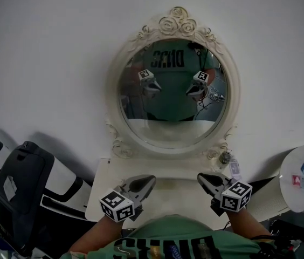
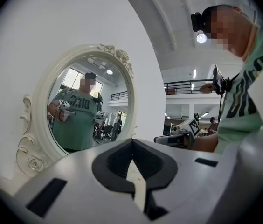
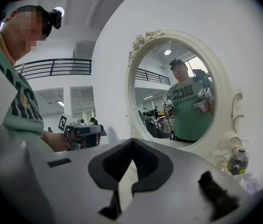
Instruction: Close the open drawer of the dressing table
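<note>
The white dressing table (image 1: pixel 108 179) stands against the wall, its oval mirror (image 1: pixel 173 88) in a carved frame above it. No open drawer shows in any view; the table front is hidden under my body. My left gripper (image 1: pixel 150 179) hovers over the tabletop's left half, jaws shut with nothing between them (image 2: pixel 132 142). My right gripper (image 1: pixel 201 176) hovers over the right half, also shut and empty (image 3: pixel 131 141). Both point at the mirror, which reflects them. Each gripper view shows the other gripper beside it.
A small bottle (image 1: pixel 225 157) and a packet (image 1: pixel 235 169) sit at the mirror's right foot. A black bag (image 1: pixel 20 182) on a white-and-black seat stands left of the table. A round white table (image 1: pixel 303 177) is at the right edge.
</note>
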### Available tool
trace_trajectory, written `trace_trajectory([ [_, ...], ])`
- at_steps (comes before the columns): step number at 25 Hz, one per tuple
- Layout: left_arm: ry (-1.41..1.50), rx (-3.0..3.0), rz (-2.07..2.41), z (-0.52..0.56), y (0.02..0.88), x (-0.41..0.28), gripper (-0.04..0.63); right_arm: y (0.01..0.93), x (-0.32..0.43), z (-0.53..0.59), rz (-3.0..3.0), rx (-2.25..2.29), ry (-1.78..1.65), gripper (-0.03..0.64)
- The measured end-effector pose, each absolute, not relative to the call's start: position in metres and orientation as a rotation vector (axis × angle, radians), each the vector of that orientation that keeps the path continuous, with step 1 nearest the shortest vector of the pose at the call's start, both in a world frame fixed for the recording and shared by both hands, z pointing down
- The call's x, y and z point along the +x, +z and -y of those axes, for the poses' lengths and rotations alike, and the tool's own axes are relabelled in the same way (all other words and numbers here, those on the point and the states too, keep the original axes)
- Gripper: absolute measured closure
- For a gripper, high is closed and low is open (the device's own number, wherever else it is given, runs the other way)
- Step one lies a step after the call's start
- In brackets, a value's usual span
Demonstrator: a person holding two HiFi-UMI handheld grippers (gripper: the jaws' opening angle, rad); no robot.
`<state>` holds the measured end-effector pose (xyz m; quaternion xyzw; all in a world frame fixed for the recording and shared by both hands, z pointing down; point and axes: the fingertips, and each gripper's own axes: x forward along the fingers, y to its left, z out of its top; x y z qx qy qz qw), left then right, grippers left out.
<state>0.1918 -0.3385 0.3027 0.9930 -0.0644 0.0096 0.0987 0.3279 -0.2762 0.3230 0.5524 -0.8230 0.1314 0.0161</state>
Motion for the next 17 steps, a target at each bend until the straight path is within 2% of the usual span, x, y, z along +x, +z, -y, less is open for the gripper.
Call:
trace_trajectory([
  [17,0.028,2.926,0.186,0.341,0.305,0.182,0.586,0.324,0.311,0.278,2.555,1.661,0.372,0.606],
])
